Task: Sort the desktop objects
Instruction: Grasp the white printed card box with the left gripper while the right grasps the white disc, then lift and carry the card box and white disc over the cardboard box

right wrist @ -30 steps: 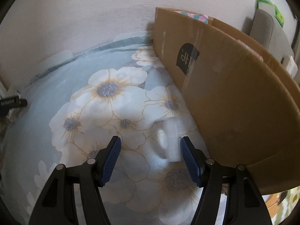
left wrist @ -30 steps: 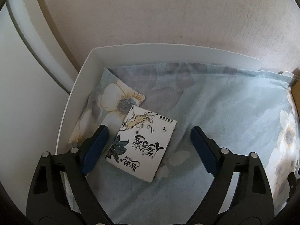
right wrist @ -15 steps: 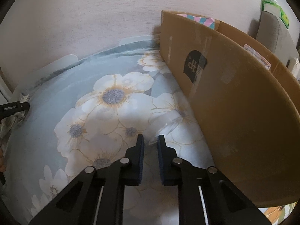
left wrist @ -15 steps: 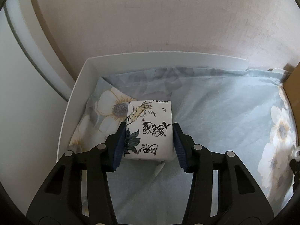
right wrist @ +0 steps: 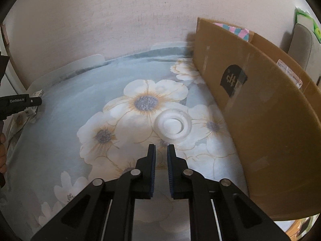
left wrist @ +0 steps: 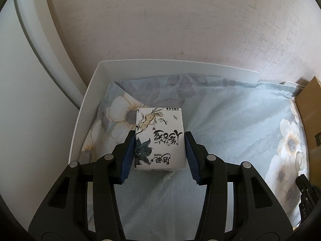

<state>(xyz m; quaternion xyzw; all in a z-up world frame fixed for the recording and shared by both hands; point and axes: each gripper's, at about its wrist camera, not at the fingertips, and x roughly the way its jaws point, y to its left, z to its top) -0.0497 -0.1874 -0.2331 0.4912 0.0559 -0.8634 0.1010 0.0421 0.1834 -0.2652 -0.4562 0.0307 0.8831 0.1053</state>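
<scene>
Fingers of left gripper clamped on both sides of printed tissue pack, over floral cloth nr white tray wall. Right gripper fingers together, nothing btwn; clear tape roll just ahead, beside cardboard box.

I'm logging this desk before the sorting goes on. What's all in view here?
pack: 1, white with ink print, between left tool's pads, over cloth
cloth: 1, pale blue floral, lining tray
tray: 1, white, against wall
tape roll: 1, clear-white, at right tool's tips; grip unclear
box: 1, brown cardboard, right of roll
chair: 1, grey, behind box
left tool: 1, black, blue pads, shut on pack
right tool: 1, black, blue pads, shut
</scene>
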